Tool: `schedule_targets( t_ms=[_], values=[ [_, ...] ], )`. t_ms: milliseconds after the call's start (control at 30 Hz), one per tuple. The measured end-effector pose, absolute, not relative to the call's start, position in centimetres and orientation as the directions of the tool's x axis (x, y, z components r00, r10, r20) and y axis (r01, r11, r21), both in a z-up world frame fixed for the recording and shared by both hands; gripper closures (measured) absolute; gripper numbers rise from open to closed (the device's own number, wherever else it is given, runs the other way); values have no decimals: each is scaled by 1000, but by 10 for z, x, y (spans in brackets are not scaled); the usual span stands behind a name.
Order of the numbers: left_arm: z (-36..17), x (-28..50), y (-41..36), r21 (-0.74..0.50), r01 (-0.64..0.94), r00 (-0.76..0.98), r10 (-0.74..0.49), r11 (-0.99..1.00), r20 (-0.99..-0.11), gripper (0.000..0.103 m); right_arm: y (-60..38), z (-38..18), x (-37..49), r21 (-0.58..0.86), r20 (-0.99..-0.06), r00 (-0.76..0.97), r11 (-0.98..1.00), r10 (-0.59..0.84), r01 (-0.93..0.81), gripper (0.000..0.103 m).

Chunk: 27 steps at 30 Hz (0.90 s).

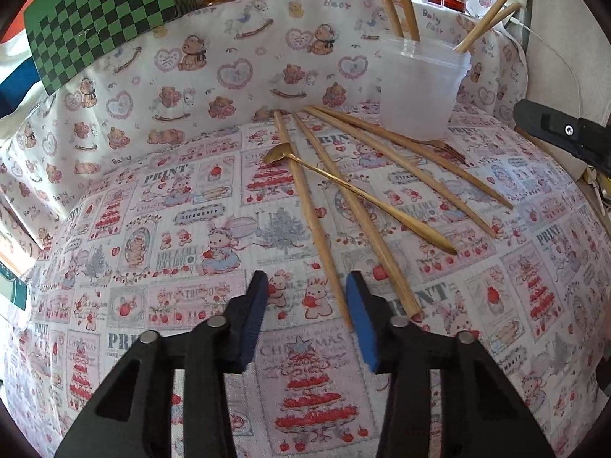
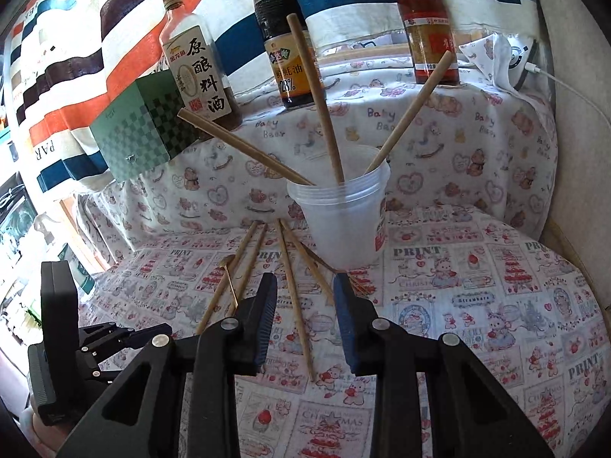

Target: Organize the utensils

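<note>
We lower both claws, left claw (image 1: 307, 320) and right claw (image 2: 305, 324), each spread astride a loose wooden chopstick (image 1: 311, 213) for pinching toward the clear plastic cup (image 2: 343, 213).

cup (image 2: 343, 225) crowds chopsticks (image 2: 294, 297), cloth (image 2: 477, 305) rightward seemingly free

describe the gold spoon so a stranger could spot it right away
Find the clear plastic cup holding upright chopsticks. On the cloth before it lie loose wooden chopsticks; the spoon lies slantwise across them. It alone is shiny gold metal, thin, with a small round bowl.
</note>
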<state>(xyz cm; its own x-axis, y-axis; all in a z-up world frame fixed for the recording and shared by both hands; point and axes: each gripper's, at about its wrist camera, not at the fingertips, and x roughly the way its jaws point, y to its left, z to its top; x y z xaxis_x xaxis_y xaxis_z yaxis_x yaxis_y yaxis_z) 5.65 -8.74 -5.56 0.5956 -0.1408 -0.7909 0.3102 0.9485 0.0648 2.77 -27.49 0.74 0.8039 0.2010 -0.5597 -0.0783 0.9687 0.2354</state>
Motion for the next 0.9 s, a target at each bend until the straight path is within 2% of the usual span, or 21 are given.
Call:
schedule_targets(
  t_ms=[67,100,133,233,400,500,567,700,733,833,900],
  values=[
    [-55,56,-85,167,241,631,-24,956,-775,99,-272,3,31,237,-582,783,967,220,-96,67],
    [-54,56,-81,168,228,638,-17,959,-770,103,-269,-1,33,242,-599,763,963,245,-119,65],
    [-53,58,-75,131,226,630,-42,965,-775,103,-264,-6,37,246,-622,731,957,279,-155,59],
    [-47,64,-57,13,197,608,-111,980,-786,103,-246,-20,41,202,-673,680,957,290,-207,59],
    [-32,64,-41,-52,183,636,-158,982,-756,103,-217,-36,50,71,-734,647,970,208,-232,59],
    [-29,65,-37,-80,190,631,-184,979,-754,103,-215,-42,62,89,-762,617,975,198,-203,59],
    [-29,66,-37,-68,186,634,-173,980,-754,97,-212,-45,68,85,-777,599,976,192,-203,61],
    [-29,66,-36,-60,182,642,-164,982,-749,72,-200,-51,69,34,-795,580,967,179,-252,67],
    [-28,66,-36,-58,179,646,-162,982,-746,71,-195,-52,69,0,-801,577,964,159,-265,70],
    [-27,66,-34,-58,168,652,-155,984,-742,67,-189,-52,65,-11,-792,587,957,169,-291,90],
    [-27,67,-33,-59,158,656,-149,986,-740,66,-186,-52,63,-38,-789,595,953,156,-300,91]
  ],
)
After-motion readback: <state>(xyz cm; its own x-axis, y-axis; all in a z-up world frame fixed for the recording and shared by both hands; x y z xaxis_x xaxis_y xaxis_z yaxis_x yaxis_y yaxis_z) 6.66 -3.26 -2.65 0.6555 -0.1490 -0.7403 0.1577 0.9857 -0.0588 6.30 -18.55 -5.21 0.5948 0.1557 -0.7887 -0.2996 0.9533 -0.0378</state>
